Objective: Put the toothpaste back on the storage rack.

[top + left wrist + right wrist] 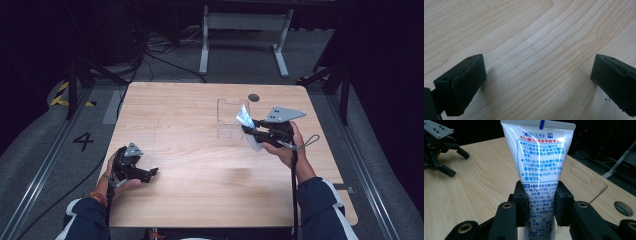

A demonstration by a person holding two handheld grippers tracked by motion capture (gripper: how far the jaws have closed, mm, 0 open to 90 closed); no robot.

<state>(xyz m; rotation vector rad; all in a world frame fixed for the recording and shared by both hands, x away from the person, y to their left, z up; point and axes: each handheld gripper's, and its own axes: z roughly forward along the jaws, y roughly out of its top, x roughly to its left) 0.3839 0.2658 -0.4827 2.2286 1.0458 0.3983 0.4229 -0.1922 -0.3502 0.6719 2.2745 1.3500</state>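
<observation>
A white toothpaste tube (536,157) with blue and red print stands upright between the jaws of my right gripper (540,203), which is shut on its lower half. In the high view the tube (244,118) is held above the table, right of centre, by the right gripper (250,131), just beside a clear plastic box (226,117). My left gripper (149,175) rests low at the front left of the table. Its jaws stand wide apart over bare wood, and the left gripper (539,75) holds nothing.
The light wooden table (200,165) has a round hole (253,97) near its far right edge. The clear box (586,182) lies behind the tube, with the hole (624,208) to its right. A white table frame (245,30) and cables lie on the floor beyond.
</observation>
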